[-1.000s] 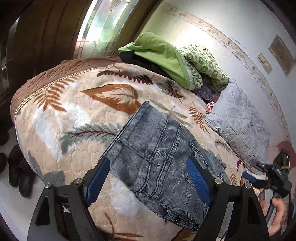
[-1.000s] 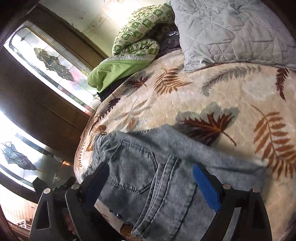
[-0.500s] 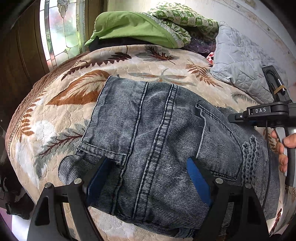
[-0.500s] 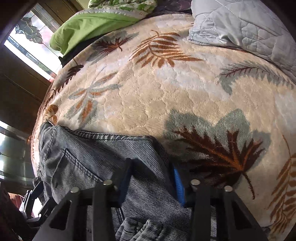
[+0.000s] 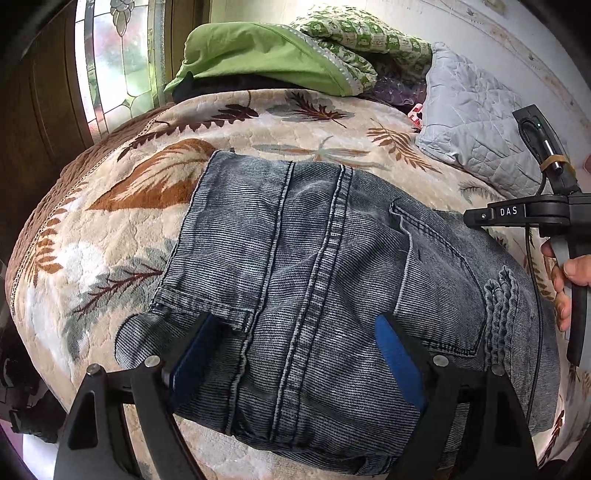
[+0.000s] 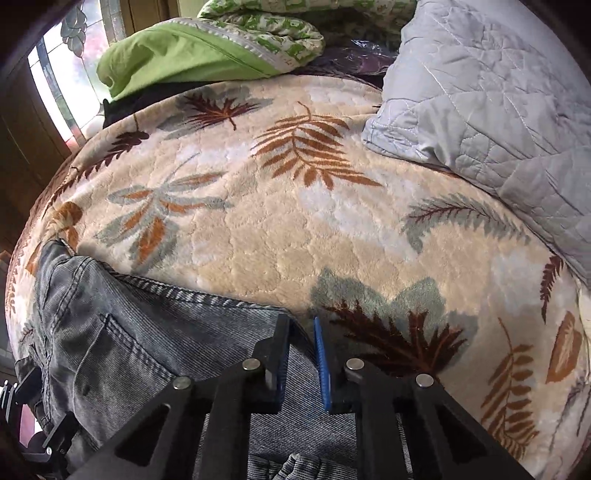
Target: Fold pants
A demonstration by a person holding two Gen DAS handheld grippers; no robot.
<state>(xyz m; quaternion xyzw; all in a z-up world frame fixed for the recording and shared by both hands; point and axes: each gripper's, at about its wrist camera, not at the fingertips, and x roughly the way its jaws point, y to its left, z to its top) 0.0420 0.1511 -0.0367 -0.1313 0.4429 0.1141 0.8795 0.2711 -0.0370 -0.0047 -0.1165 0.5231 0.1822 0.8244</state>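
Grey-blue denim pants (image 5: 314, 258) lie folded on a leaf-patterned blanket (image 5: 122, 229). In the left wrist view, my left gripper (image 5: 295, 354) is open, its blue pads wide apart and low over the near edge of the pants, with cloth between them. In the right wrist view, my right gripper (image 6: 301, 354) is shut on the far edge of the pants (image 6: 147, 332), with denim pinched between the pads. The right gripper's body also shows in the left wrist view (image 5: 517, 214), held by a hand at the right.
A green blanket (image 5: 266, 55) and a green-patterned quilt (image 5: 362, 33) are piled at the head of the bed. A grey quilted pillow (image 6: 491, 92) lies at the right. A stained-glass window (image 5: 118, 62) and dark wood panels stand to the left.
My right gripper closed from wide open onto the edge of the pants. My left gripper moved in closer over the pants and stays open.
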